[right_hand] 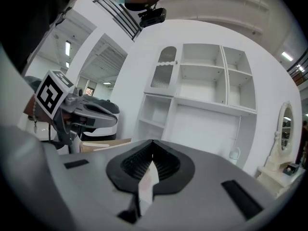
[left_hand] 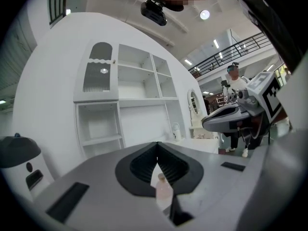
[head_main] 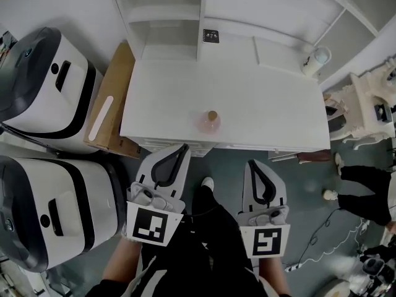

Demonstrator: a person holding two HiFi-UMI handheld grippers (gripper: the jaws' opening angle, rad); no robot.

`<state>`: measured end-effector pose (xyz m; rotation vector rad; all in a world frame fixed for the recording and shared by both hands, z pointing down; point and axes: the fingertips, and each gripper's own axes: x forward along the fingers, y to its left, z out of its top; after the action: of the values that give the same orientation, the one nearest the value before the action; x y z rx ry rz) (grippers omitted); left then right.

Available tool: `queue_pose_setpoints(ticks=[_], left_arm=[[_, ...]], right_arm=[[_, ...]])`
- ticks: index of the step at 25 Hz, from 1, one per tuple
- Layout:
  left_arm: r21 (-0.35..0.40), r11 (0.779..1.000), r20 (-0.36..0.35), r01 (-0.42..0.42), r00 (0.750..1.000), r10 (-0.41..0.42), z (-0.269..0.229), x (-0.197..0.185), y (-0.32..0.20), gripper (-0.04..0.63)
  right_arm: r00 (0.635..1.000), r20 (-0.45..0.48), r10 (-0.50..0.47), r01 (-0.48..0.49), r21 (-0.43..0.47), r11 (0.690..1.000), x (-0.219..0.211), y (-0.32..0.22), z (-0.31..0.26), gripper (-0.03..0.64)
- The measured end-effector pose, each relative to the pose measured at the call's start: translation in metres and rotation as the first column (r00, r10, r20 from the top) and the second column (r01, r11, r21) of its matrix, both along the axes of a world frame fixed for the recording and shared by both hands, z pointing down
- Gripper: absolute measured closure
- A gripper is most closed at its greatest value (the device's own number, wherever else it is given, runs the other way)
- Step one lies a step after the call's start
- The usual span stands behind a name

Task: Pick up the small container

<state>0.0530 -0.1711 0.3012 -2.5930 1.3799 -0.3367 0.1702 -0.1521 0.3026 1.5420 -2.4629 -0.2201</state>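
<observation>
White desk top (head_main: 272, 110) holds a small pink cork-stoppered bottle (head_main: 210, 122) mid-frame; below it your left gripper (head_main: 183, 147) and right gripper (head_main: 253, 164) hover closed, empty.

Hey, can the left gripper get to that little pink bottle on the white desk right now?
Probably yes: the small container stands alone near the front edge of the desk, with nothing between it and the left gripper. But the jaws are closed together, so they must open first.
</observation>
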Motion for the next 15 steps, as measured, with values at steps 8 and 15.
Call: queue_pose_setpoints(ticks=[8,15], left_arm=[[0.003,0.993,0.013,0.117,0.993,-0.117,-0.003,0.012,-0.040,0.594],[0.017,0.979,0.018,0.204,0.979,-0.205,-0.010,0.020,-0.061,0.594]], right_arm=[[0.994,0.011,-0.113,0.113,0.003,0.994,0.014,-0.054,-0.003,0.614],[0.976,-0.001,-0.219,0.219,0.005,0.976,0.019,-0.084,-0.001,0.614]])
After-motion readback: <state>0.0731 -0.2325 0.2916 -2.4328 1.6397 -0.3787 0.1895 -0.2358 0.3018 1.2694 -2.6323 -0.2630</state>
